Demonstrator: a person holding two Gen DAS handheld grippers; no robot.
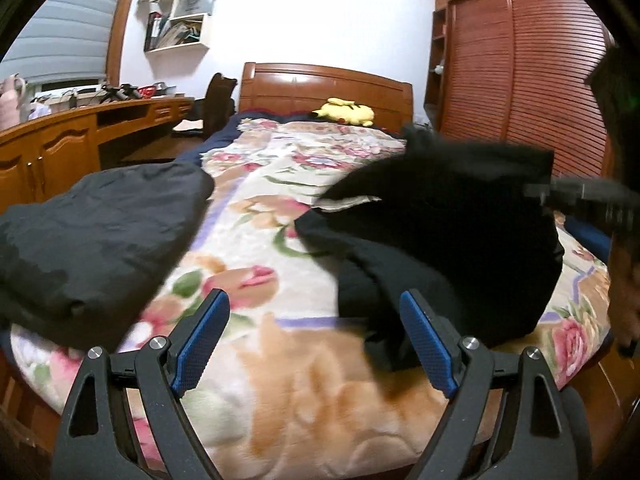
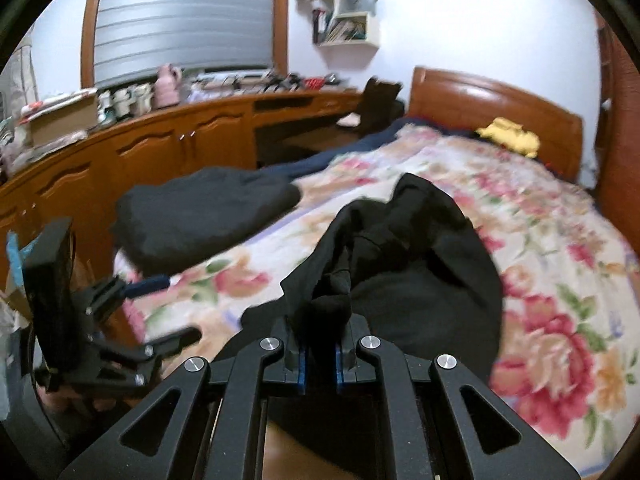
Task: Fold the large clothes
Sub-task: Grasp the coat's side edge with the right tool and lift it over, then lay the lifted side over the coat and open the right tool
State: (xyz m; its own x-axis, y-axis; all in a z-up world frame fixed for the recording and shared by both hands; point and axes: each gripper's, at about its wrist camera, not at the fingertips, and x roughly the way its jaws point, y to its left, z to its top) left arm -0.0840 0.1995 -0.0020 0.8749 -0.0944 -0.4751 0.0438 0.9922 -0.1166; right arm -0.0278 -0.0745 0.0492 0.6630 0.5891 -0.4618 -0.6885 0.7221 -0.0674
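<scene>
- A folded dark garment [image 1: 96, 240] lies at the left edge of the bed [image 1: 280, 400], near the foot, on the floral blanket [image 1: 280, 184]; it looks finished and best left alone.
- The left gripper [image 1: 316, 344] hovers over the foot of the bed with its jaws spread wide and nothing between the blue pads [image 1: 200, 344]. In the right wrist view the left gripper [image 2: 160, 308] appears at the far left, low beside the bed.
- The black garment [image 1: 440, 232] in hand sits bunched right of the bed's middle, partly lifted off the blanket. Its shape, top or trousers, cannot be told through the blur.
- The right gripper [image 2: 318, 344] has its jaws pinching a gathered wad of this black garment [image 2: 400, 264], the cloth trailing forward onto the bed.
- Judged from here, the step is spreading the piece flat before any fold. The free left gripper would do well to catch a matching edge or corner, not the thick middle.
- Both grips pulling evenly apart should take out the bunching; dragging risks rucking the blanket or disturbing the folded piece.
</scene>
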